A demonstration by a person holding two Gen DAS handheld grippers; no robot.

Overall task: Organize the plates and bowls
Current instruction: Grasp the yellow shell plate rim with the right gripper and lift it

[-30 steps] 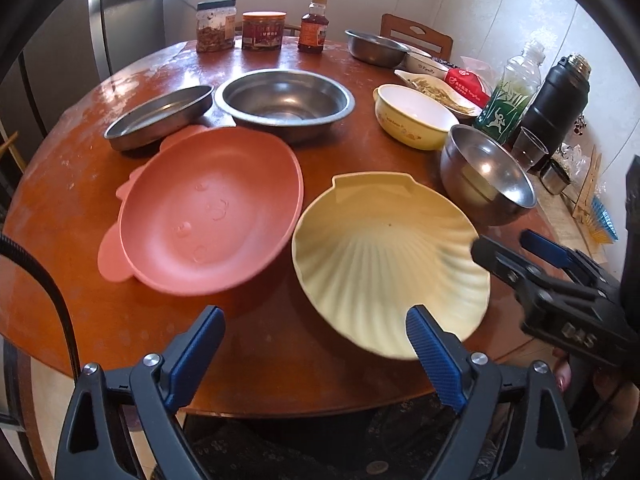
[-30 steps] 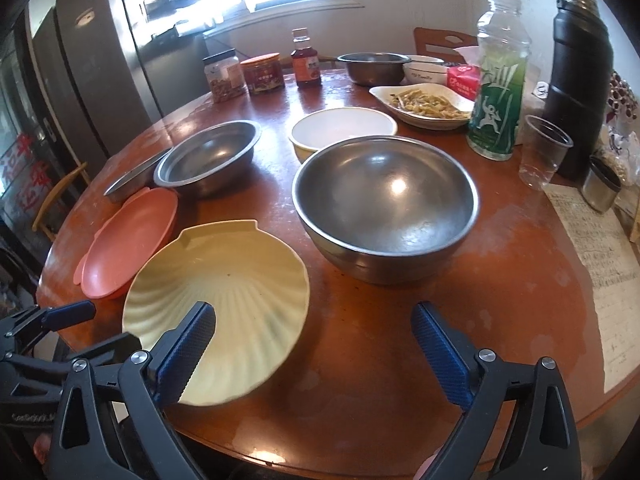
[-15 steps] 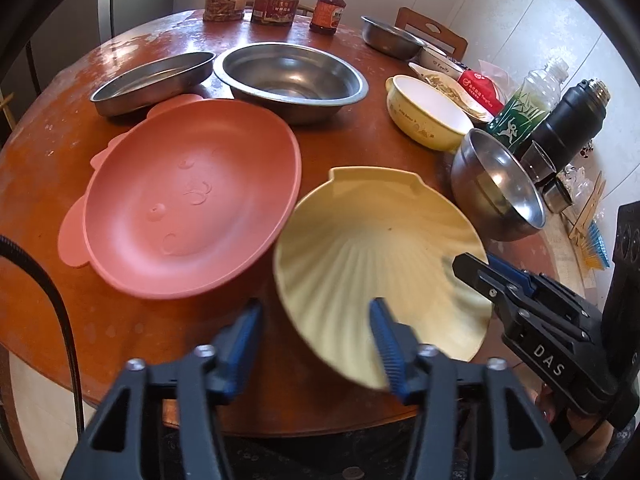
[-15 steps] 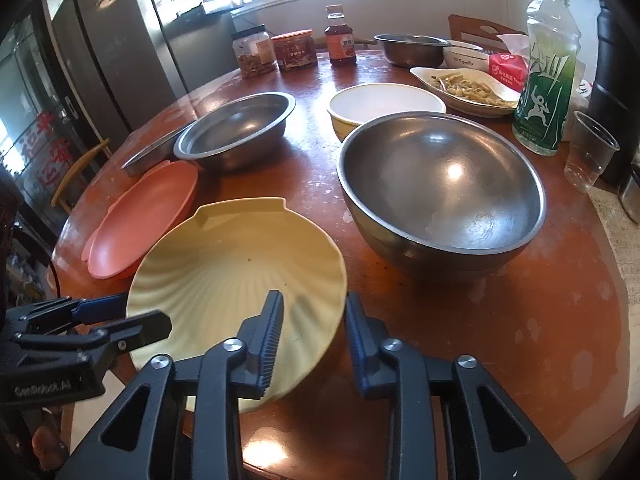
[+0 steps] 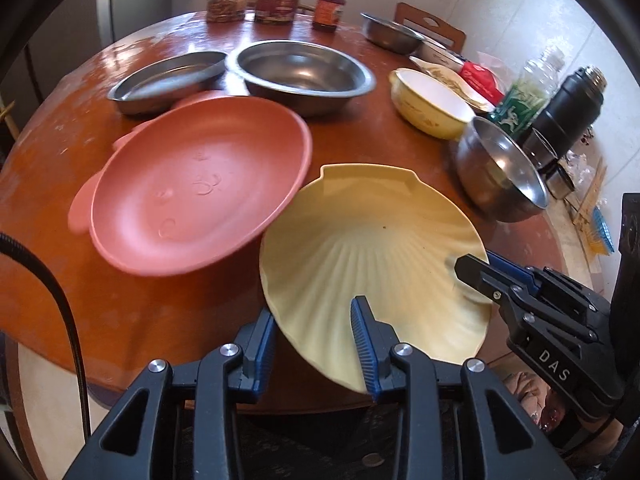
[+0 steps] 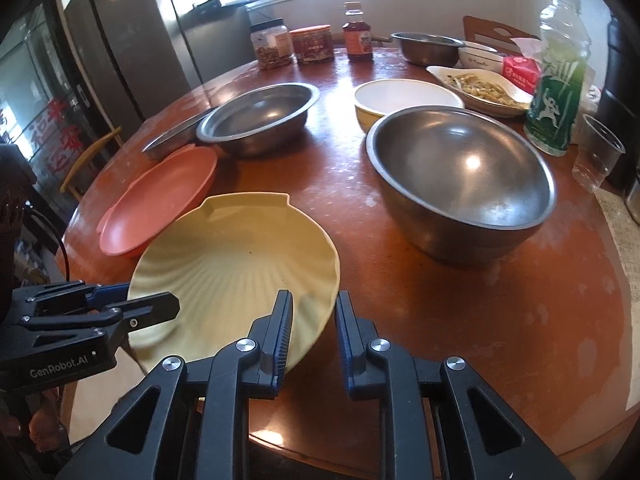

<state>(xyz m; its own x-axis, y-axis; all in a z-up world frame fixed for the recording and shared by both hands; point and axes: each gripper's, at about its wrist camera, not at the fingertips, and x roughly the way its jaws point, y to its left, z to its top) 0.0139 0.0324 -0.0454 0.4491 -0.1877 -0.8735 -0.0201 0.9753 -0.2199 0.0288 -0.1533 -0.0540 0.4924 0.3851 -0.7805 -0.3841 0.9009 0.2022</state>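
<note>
yellow shell plate (image 5: pixel 372 248) on round wooden table (image 5: pixel 120 320), left claw (image 5: pixel 316 344) closing, right claw (image 6: pixel 312 328) clamped on rim

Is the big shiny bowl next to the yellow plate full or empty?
Empty. The steel bowl shows only its bare, shiny inside in the right wrist view, with nothing lying in it.

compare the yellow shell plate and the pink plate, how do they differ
The yellow shell plate is ribbed like a scallop; the pink plate is smooth, with small ears at its rim. The yellow one has both grippers' jaws on its near rim; the pink one is untouched. The yellow one overhangs the table edge; the pink one sits further in. Both are shallow and empty.
</note>
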